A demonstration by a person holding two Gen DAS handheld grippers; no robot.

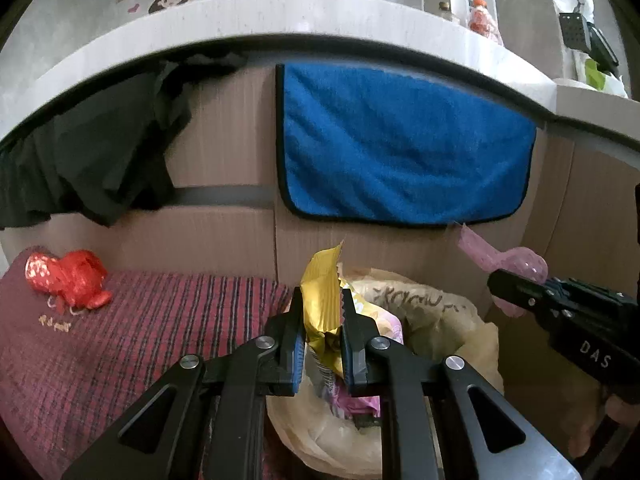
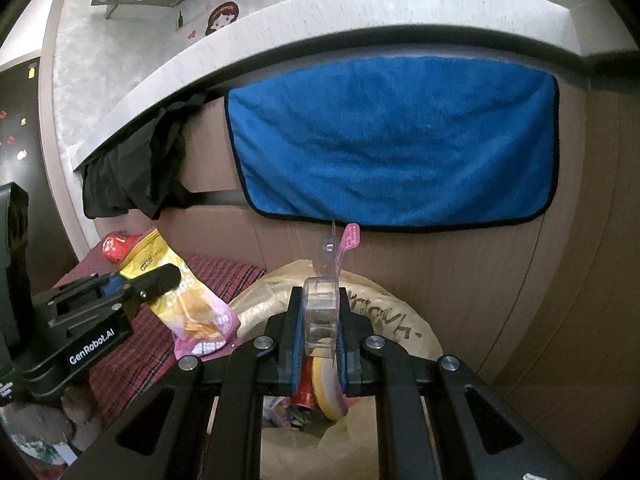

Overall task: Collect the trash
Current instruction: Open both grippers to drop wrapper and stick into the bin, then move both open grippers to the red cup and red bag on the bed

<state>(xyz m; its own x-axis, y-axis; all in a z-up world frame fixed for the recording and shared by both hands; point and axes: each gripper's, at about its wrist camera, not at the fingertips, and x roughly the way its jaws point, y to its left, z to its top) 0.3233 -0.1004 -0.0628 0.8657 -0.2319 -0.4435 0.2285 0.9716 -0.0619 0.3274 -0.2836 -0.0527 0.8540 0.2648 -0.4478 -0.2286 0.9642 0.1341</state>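
Yellow foil shows between the fingers of the left claw (image 1: pixel 322 316), which is clamped on a chip packet (image 1: pixel 322 300); from the right wrist view the same packet (image 2: pixel 188 300) hangs yellow above and pink below, pinched near its upper edge; the right claw (image 2: pixel 320 320) is closed on a clear plastic blister pack (image 2: pixel 320 308) with a pink card tab standing up beyond the fingertips; in the left wrist view that pack (image 1: pixel 516 268) juts out past the right claw's tip.

Just below and ahead of both claws lies the trash bag (image 1: pixel 432 312), a pale translucent one with dark marker writing on its far wall; its mouth is open toward the claws and holds scraps already, a red can (image 2: pixel 304 396) and a yellow roll-like piece (image 2: pixel 326 388) among them, seen under the right claw; the packet hangs at the bag's near-left rim, the blister pack over its middle.

The step in hand looks like the drop: both pieces carried to the bag, neither let go yet; the next move, as I judge it, calls for bringing each piece fully over the opening, then parting the fingers so it falls inside the rim; the packet is light and limp and may cling to a pad or catch the soft rim.

Far off to the left of the left claw, a crumpled red wrapper (image 1: pixel 68 278) lies on the striped cloth (image 1: pixel 160 320), likely still to be collected; a blue towel (image 1: pixel 400 144) hangs beyond the bag.
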